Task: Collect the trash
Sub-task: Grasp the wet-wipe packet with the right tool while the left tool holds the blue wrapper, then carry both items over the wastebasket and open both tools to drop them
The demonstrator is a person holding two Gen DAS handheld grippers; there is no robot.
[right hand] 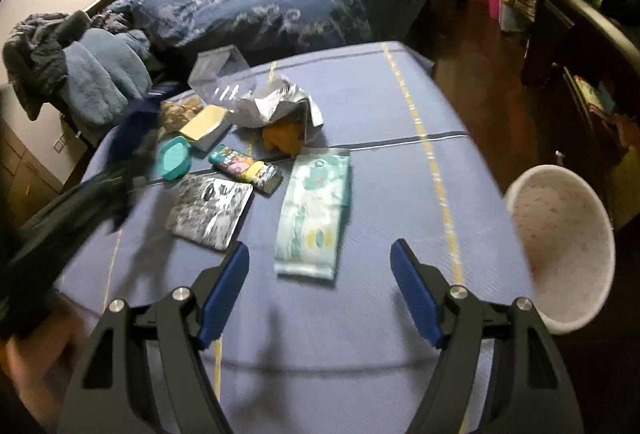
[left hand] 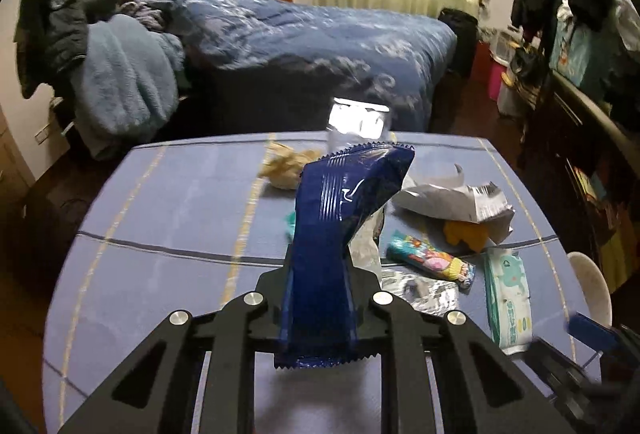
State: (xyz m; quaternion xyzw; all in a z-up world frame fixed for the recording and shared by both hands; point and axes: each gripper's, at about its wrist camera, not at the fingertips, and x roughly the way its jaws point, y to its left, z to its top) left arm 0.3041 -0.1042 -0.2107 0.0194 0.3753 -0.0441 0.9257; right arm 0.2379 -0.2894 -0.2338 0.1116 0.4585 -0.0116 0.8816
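My left gripper (left hand: 318, 270) is shut on a dark blue foil wrapper (left hand: 340, 218) and holds it upright above the blue tablecloth (left hand: 160, 214). My right gripper (right hand: 320, 254) is open and empty, low over the cloth (right hand: 400, 154), just short of a pale green wipes pack (right hand: 316, 210). Trash lies on the table: a silver wrapper (right hand: 212, 210), a colourful snack wrapper (right hand: 246, 166), a crumpled silver bag (right hand: 276, 106) over something orange (right hand: 282, 136), a teal lid (right hand: 174, 156) and a clear plastic box (right hand: 220, 74). A white bin (right hand: 560, 246) stands off the table's right edge.
A bed with a blue duvet (left hand: 320, 34) lies beyond the table. Blue blankets and a dark jacket (left hand: 116, 66) are heaped at the left. Dark shelves with clothes (left hand: 580, 54) line the right wall. The left arm shows blurred in the right wrist view (right hand: 100, 174).
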